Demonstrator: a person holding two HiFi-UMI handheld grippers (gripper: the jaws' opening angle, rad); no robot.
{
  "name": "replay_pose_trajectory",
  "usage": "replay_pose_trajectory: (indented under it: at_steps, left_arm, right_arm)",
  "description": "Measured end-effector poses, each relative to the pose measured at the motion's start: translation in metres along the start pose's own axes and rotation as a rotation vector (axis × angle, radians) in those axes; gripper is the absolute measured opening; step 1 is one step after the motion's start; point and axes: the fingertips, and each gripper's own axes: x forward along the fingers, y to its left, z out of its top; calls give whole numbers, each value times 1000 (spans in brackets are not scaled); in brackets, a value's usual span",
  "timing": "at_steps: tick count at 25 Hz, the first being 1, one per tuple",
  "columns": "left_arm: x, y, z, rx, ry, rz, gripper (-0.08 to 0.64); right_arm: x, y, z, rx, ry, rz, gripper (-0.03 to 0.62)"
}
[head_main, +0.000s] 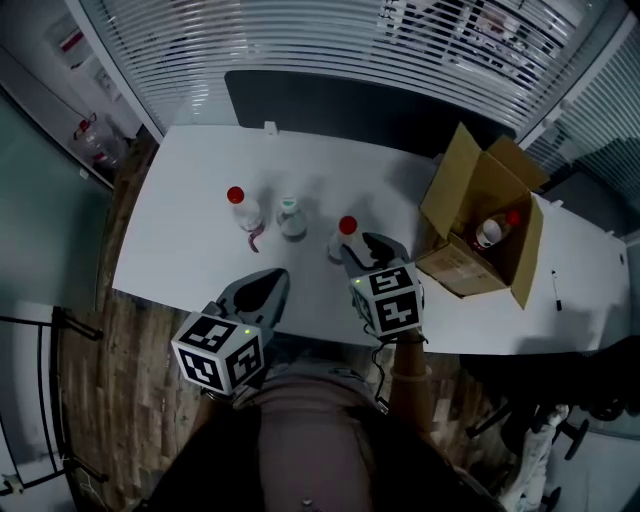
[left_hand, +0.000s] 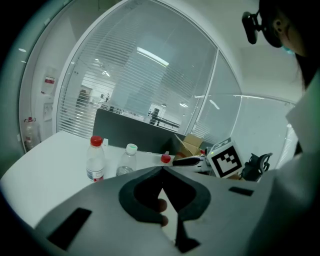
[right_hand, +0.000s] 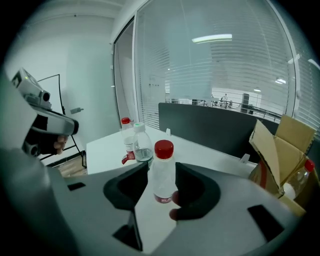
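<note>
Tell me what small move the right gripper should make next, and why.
Probably ease the right gripper shut on the red-capped bottle. The bottle stands upright on the white table between the open jaws, which flank its lower body, with a slight gap on one side. The green-capped bottle stands apart behind it.

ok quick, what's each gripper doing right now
Left gripper: jaws shut, nothing between them.
Right gripper: jaws open on either side of the red-capped bottle; whether they touch it cannot be told.
</note>
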Motion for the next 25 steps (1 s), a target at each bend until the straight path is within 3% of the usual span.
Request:
replay_pose_trajectory:
  at_steps: [15, 25]
  left_arm:
    - [-18, -79, -34, -18, -28, 1, 8]
    - [-23, -118, -50, -5, -34, -1, 8]
  right_arm:
    - [-87, -4, -31, -2, -46, 33, 167]
    - [-144, -10, -54, -35, -77, -3, 71]
